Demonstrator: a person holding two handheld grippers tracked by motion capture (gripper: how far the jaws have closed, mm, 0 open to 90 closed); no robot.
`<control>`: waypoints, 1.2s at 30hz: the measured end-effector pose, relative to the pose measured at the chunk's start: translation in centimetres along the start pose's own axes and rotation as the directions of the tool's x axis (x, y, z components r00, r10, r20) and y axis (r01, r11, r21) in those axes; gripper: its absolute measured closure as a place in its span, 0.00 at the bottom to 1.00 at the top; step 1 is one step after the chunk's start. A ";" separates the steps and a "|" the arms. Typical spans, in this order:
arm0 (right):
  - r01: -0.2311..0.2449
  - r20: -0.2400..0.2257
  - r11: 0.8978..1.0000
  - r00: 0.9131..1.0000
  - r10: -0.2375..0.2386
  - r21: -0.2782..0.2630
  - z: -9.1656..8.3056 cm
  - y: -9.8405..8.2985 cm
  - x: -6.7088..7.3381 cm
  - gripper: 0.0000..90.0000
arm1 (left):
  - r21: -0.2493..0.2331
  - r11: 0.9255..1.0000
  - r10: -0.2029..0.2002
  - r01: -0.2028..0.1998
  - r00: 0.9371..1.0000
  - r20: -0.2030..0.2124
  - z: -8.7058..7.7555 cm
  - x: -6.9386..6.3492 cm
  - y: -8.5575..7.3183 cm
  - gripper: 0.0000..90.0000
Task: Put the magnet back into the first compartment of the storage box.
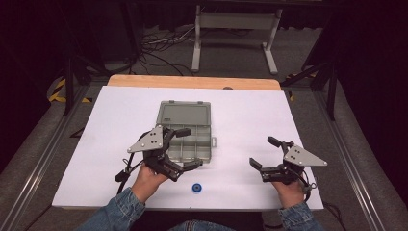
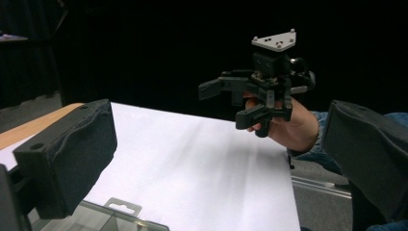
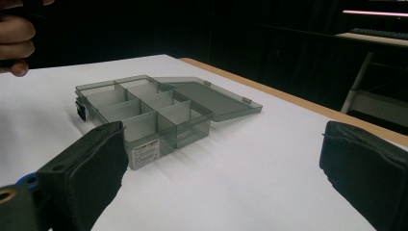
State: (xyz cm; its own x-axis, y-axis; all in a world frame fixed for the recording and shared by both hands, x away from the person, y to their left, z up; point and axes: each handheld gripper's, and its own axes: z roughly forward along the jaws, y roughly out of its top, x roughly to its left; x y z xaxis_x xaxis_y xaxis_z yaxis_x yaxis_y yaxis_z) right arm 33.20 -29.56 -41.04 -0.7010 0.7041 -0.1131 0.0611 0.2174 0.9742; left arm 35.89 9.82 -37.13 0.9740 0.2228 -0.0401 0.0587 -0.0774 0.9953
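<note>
The compartment organizer box point(image 1: 188, 139) lies near the middle of the white counter point(image 1: 96, 144), its lid point(image 1: 184, 114) folded flat open on the far side and its divided compartments, as far as the pictures show, empty. A small blue ring-shaped part point(image 1: 196, 187) sits on the counter just in front of the box, near the person's edge.

The left hand-held gripper point(image 1: 185, 148) hangs over the box's near left part with its jaws spread wide and nothing between them. The right hand-held gripper point(image 1: 264, 153) is held well apart to the right, also wide open and empty.

The box looks light and rests loose on a smooth sheet, so a jaw catching a divider or wall would likely shove or tip it rather than settle inside. The open lid could be knocked shut by a careless sweep. The blue part is small and round; a pinch off its centre may flick it towards the counter's near edge, which is close.
</note>
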 end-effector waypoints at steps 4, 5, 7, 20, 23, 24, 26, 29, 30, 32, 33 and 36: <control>0.003 0.002 1.000 1.000 -0.003 0.001 -0.1 0.1 0.1 0.04 | 0.039 0.999 0.012 -0.012 1.000 -0.022 0.2 -0.3 0.0 0.00; 0.002 0.003 1.000 1.000 -0.002 0.001 0.0 0.1 0.1 0.04 | 0.066 0.997 0.028 -0.025 0.999 -0.035 0.4 -0.3 0.1 0.00; 0.000 0.002 1.000 1.000 0.000 0.006 0.0 0.1 0.1 0.04 | 0.106 0.994 0.044 -0.039 0.998 -0.046 0.6 -0.5 0.1 0.00; 0.000 -0.001 1.000 1.000 0.000 0.015 -0.1 0.1 0.1 0.04 | 0.445 0.890 0.116 -0.100 0.993 -0.009 2.5 -1.5 1.4 0.06; -0.002 -0.003 1.000 1.000 0.002 0.018 -0.1 0.1 0.1 0.04 | 0.495 0.860 0.143 -0.122 0.990 -0.005 3.0 -1.7 1.5 0.07; -0.002 -0.003 1.000 1.000 0.002 0.018 -0.1 0.1 0.1 0.04 | 0.514 0.848 0.148 -0.126 0.989 -0.001 3.1 -1.8 1.6 0.08; -0.003 -0.003 1.000 1.000 0.003 0.019 -0.1 0.1 0.1 0.04 | 0.558 0.818 0.159 -0.137 0.987 0.008 3.4 -2.0 1.7 0.09; -0.001 -0.003 1.000 1.000 0.001 0.018 -0.1 0.1 0.1 0.04 | 0.609 0.779 0.168 -0.145 0.986 0.020 3.9 -2.2 1.8 0.09; -0.001 -0.004 1.000 1.000 0.001 0.019 -0.1 0.1 0.1 0.04 | 0.621 0.770 0.170 -0.147 0.985 0.022 4.0 -2.3 1.9 0.09; -0.002 -0.002 1.000 1.000 0.002 0.020 -0.1 0.1 0.1 0.04 | 0.646 0.746 0.179 -0.161 0.983 0.038 4.2 -2.4 1.9 0.09; -0.004 -0.005 1.000 1.000 0.004 0.019 -0.1 0.0 0.1 0.04 | 0.658 0.736 0.180 -0.158 0.983 0.035 4.3 -2.5 1.9 0.09; -0.006 -0.007 1.000 1.000 0.006 0.021 -0.1 0.0 0.1 0.04 | 0.690 0.704 0.184 -0.165 0.982 0.047 4.6 -2.6 2.0 0.09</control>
State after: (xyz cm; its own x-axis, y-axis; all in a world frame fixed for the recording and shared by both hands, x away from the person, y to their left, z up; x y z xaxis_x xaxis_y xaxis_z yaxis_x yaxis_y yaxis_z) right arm 33.12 -29.55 -41.01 -0.7055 0.7008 -0.1059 0.0802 0.2275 0.9705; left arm 34.44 4.60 -35.45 0.9774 0.1585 0.1396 0.0312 -0.7621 0.6467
